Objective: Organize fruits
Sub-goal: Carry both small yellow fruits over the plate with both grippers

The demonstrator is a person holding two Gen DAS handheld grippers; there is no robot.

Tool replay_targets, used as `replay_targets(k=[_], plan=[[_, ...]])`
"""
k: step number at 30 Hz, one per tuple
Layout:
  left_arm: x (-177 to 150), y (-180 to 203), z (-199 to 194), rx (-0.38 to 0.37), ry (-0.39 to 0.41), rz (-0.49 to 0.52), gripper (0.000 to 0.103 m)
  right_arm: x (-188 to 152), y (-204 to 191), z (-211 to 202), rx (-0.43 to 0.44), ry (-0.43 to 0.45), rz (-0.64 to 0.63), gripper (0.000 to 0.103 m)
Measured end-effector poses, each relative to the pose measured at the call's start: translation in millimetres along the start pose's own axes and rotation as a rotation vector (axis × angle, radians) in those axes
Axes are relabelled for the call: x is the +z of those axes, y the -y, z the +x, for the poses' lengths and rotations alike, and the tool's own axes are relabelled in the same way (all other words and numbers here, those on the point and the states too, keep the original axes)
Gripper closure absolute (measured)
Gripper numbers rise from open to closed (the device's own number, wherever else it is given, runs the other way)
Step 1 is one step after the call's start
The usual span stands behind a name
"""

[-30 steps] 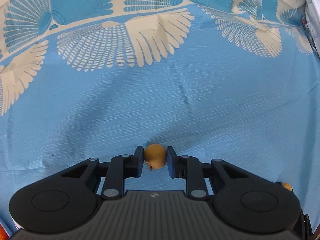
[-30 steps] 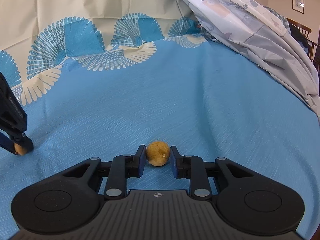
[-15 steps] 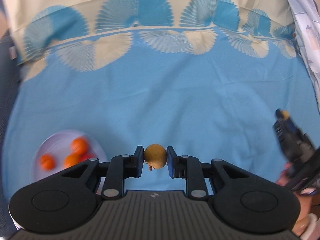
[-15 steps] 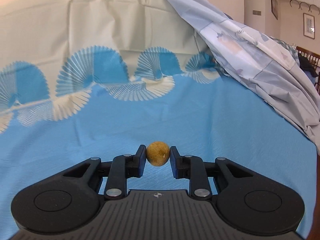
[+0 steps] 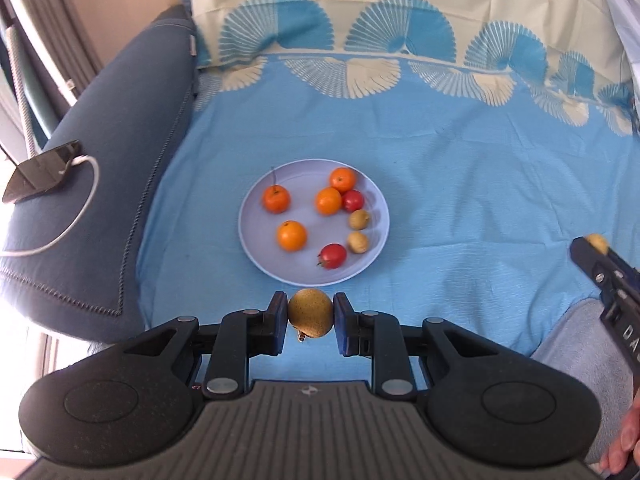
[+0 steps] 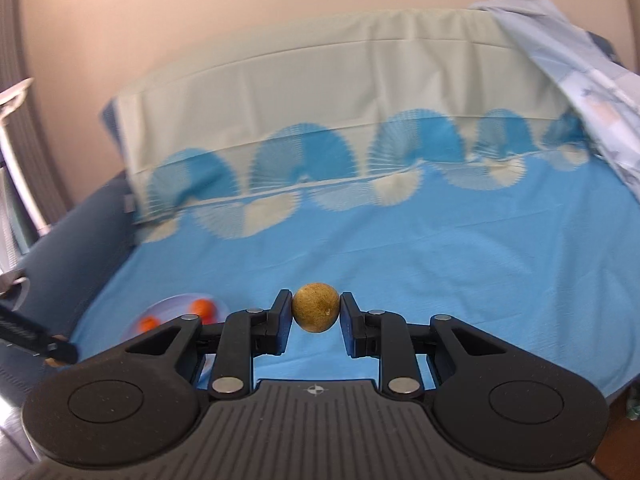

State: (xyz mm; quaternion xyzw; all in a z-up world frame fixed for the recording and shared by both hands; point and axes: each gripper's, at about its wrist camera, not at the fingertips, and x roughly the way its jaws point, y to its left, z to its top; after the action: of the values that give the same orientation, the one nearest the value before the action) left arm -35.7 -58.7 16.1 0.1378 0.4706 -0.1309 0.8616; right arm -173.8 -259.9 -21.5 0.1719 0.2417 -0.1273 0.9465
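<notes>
My left gripper (image 5: 310, 318) is shut on a small tan round fruit (image 5: 310, 317) and holds it in the air just short of a pale plate (image 5: 256, 248). The plate holds several small oranges (image 5: 292, 235), two red tomatoes (image 5: 333, 255) and two tan fruits (image 5: 357, 242). My right gripper (image 6: 315, 314) is shut on another tan round fruit (image 6: 315, 312), raised above the blue cloth. It shows at the right edge of the left wrist view (image 5: 596, 246). The plate (image 6: 168, 306) lies low left in the right wrist view.
The blue fan-patterned cloth (image 5: 460, 184) covers a sofa seat. A dark blue armrest (image 5: 100, 168) at left carries a black device with a white cable (image 5: 44, 170). A pale patterned sheet (image 6: 580, 64) hangs at the right. A wall stands behind.
Both grippers have lifted their fruits off the cloth and swung left. The plate has come into the middle of the left wrist view and into the right wrist view.
</notes>
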Motion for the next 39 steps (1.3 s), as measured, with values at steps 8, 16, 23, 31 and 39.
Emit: replay_targets(k=[8,16,23,31,39], plan=[[-34,-31,-28,-0.034,0.040,-0.073,0.076,-13,-86,-42,0.155,0.014,-0.257,0.076],[-44,-51,-30,-0.062,0.062,-0.130,0.076,-11,-108,-55,0.151,0.028,-0.343,0.076],[-44,-59,-25,-0.065,0.059,-0.146,0.076,-12,-115,-50,0.157,0.011,-0.384,0.076],[-41,-56,-11,-0.070,0.026,-0.135,0.076,-13,-113,-41,0.155,-0.019,-0.385,0.076],[-38,-53,5,-0.065,-0.012,-0.127,0.076,-15,-112,-27,0.154,-0.057,-0.378,0.076]])
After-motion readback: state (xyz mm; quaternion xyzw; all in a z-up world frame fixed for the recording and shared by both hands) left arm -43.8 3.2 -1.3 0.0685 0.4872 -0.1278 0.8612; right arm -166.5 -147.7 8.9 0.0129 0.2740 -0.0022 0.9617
